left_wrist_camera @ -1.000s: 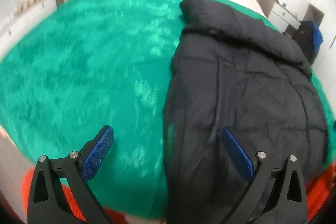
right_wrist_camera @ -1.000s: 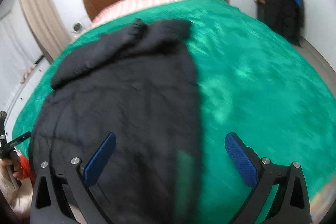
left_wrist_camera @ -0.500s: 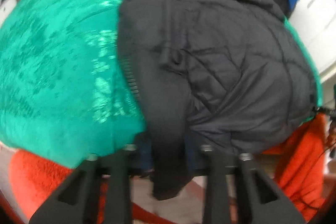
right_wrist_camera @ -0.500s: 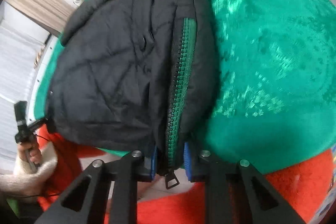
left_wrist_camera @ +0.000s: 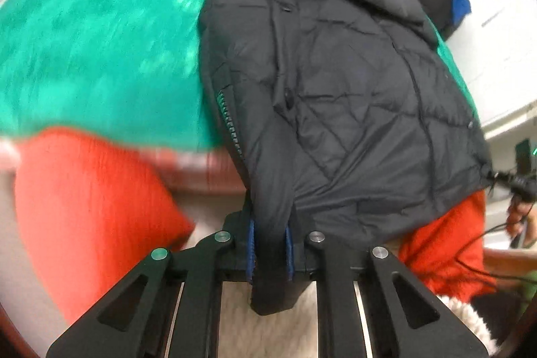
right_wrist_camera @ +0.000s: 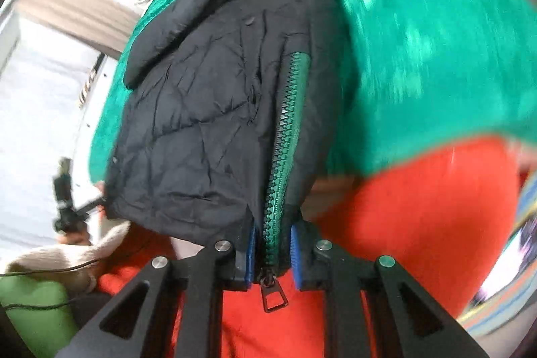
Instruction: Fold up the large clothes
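Both tongs now clamped on jacket [left_wrist_camera: 335, 96] hem, bedspread [left_wrist_camera: 100, 39] blurred

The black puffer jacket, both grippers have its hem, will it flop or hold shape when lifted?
The black puffer jacket will probably drape and sag, since its quilted shell creases. The left gripper pinches bunched fabric, so the padding likely compresses. The zipper may stiffen that edge.

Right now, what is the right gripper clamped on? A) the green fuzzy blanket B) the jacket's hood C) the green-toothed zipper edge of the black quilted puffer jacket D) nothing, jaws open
C: in the right wrist view the right gripper has its blue pads closed on the green-toothed zipper edge of the black quilted puffer jacket, with the zipper pull dangling below.
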`<state>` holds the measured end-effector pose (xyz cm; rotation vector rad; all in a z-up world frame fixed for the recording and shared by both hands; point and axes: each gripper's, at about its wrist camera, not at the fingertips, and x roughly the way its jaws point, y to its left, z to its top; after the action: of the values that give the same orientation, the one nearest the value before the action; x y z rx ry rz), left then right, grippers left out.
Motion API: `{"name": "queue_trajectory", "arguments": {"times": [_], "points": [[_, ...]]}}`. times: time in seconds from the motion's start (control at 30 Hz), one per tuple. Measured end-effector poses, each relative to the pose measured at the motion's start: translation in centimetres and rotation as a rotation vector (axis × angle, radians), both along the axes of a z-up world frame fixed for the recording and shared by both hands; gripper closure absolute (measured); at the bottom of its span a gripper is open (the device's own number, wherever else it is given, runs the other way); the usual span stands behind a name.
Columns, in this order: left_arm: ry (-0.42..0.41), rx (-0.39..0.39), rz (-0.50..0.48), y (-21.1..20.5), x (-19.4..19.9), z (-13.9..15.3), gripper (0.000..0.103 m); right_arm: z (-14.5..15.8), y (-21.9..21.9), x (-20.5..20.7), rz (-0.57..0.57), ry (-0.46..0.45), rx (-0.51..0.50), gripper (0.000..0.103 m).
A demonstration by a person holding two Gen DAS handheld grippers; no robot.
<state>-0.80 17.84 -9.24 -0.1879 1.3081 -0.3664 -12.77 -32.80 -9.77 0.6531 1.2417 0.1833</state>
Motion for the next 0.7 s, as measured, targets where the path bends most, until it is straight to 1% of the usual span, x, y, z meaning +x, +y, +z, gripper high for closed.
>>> {"name": "queue_trajectory", "arguments": {"times": [0.03,0.07,0.13,0.17,0.2,0.23,0.3,0.33,0.37,0.43,0.47,0.5,0.53,0.6,0.63,0.67,0.7], "points": [[0.004,-0.022,0.015,0.6,-0.3,0.6,0.091,0.2,-0.2,-0.4,-0.010,-0.005,0.024,0.087],[0.000,-0.072,0.041,1.4,-0.5,1.8,0.091,0.8,-0.4,-0.5,-0.025,-0.027,0.055,0.087],[-0.029,-0.162,0.080,2.8,0.4,4.5,0.092,3.4,-1.5,0.0,-0.073,-0.130,0.149,0.087],[-0.069,-0.216,0.100,3.6,1.4,6.4,0.092,4.5,-2.1,0.9,-0.081,-0.177,0.170,0.087],[-0.105,-0.245,0.108,4.0,2.1,7.8,0.092,6.3,-2.7,2.2,-0.082,-0.251,0.187,0.087],[-0.139,-0.267,0.110,3.9,3.0,9.0,0.092,7.9,-3.1,3.6,-0.076,-0.313,0.195,0.087],[-0.224,-0.306,0.104,3.6,6.5,11.8,0.092,10.2,-3.8,6.3,-0.067,-0.403,0.201,0.087],[-0.258,-0.316,0.106,3.3,8.5,13.1,0.092,11.6,-4.4,8.8,-0.063,-0.454,0.195,0.087],[-0.287,-0.318,0.104,2.9,10.0,14.0,0.092,12.4,-4.0,10.6,-0.060,-0.483,0.177,0.087],[-0.374,-0.283,0.097,1.7,14.5,15.9,0.092,13.6,-3.7,15.3,-0.057,-0.542,0.132,0.087],[-0.399,-0.272,0.101,0.9,16.1,16.1,0.092,13.9,-3.8,17.9,-0.069,-0.563,0.123,0.087],[-0.424,-0.259,0.108,0.2,18.6,16.4,0.091,13.9,-4.4,20.1,-0.087,-0.577,0.118,0.087],[-0.450,-0.237,0.125,-0.7,21.1,16.7,0.088,13.6,-4.7,22.5,-0.106,-0.589,0.108,0.087],[-0.488,-0.162,0.159,-2.2,25.3,15.9,0.072,12.6,-5.3,26.5,-0.160,-0.603,0.075,0.087],[-0.493,-0.122,0.174,-2.9,27.1,15.3,0.038,11.9,-5.7,28.1,-0.180,-0.603,0.063,0.085],[-0.500,-0.075,0.201,-3.8,29.3,14.6,0.001,10.8,-6.1,30.4,-0.201,-0.589,0.057,0.084],[-0.509,-0.037,0.227,-4.4,31.0,13.7,0.001,10.0,-6.4,31.7,-0.220,-0.566,0.059,0.078]]}}
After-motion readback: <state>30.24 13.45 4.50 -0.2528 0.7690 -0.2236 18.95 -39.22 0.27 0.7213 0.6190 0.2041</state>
